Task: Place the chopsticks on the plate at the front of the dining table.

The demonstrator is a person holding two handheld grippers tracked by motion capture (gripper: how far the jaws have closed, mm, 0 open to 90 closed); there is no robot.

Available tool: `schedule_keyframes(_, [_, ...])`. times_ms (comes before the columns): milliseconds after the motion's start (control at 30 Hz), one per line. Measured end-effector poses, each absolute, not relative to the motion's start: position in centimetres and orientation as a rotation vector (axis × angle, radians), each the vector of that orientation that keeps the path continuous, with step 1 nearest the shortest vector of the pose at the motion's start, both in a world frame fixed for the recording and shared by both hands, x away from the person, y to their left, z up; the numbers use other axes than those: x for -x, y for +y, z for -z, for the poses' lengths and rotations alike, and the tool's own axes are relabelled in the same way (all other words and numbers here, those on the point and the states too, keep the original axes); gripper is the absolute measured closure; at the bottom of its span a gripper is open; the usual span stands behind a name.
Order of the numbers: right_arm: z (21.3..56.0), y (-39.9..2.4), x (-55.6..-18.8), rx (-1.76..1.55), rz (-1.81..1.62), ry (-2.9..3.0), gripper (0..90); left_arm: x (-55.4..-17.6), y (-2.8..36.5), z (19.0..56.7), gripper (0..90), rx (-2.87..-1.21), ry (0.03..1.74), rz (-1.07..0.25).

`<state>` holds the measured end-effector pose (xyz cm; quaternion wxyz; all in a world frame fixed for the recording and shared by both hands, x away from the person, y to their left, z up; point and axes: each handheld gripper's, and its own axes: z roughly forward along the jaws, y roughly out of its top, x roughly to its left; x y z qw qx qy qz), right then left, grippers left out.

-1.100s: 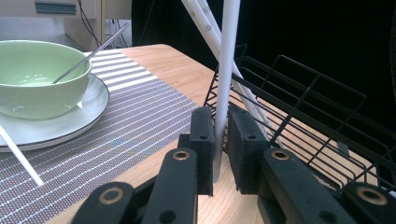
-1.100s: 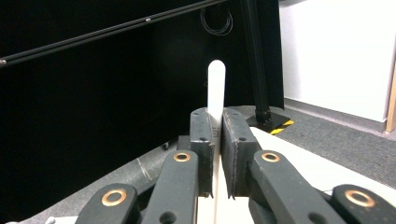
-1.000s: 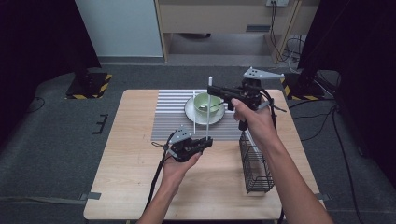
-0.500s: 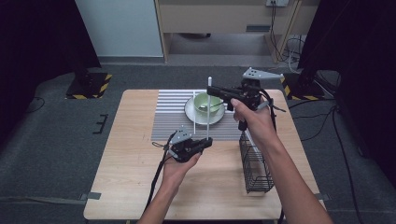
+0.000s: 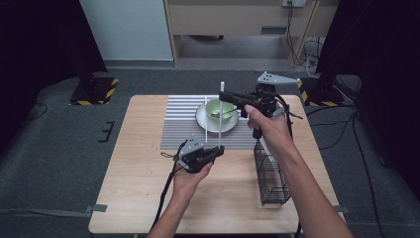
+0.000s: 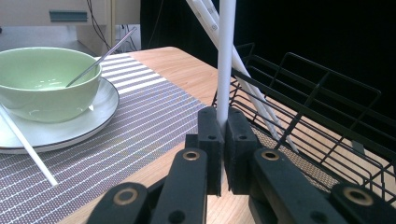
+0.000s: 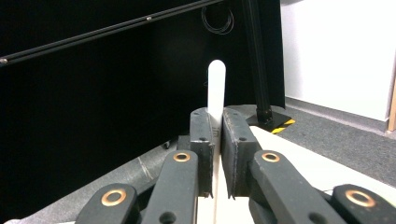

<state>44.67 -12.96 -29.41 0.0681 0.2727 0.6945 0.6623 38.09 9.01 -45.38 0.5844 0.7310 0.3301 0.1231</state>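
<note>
The wooden desk (image 5: 138, 198) carries a grey striped mat (image 5: 178, 129) across its far middle. At the desk's right side stands a black wire basket (image 5: 271, 176), its near end toward the person. On the mat sits a white plate (image 5: 203, 120) with a pale green bowl (image 5: 218, 106) on it, and a metal spoon (image 6: 100, 58) leans inside the bowl with its handle over the rim. A second white stick (image 6: 25, 144) lies slanted on the mat, its upper part resting across the plate's edge.

The task's thing, a long white stick (image 5: 221, 116), stands upright in the air between the two hands, just in front of the bowl in the high view. The left gripper (image 5: 214, 151) holds its lower end above the near edge of the mat, jaws clenched on it (the left gripper view shows the pads pressed on either side). The right gripper (image 5: 224, 95), raised beside the bowl and pointing left, has its jaws clamped on the stick near its top; the rounded tip rises above the pads in the right gripper view. More white sticks (image 6: 261, 107) lean in the basket.
</note>
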Motion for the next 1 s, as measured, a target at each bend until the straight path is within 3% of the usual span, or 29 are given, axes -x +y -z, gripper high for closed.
schedule_keyframes(333, [29.3, -13.1, -44.6, -0.813, -2.001, 2.089, 82.6, -38.0, 9.1, 45.2, 86.4, -1.699, 0.770, -0.315])
schedule_keyframes(1000, [29.5, -14.9, -44.2, -0.811, -1.923, 2.106, 62.4, -38.1, 10.5, 45.0, 86.4, -1.681, 0.794, -0.355])
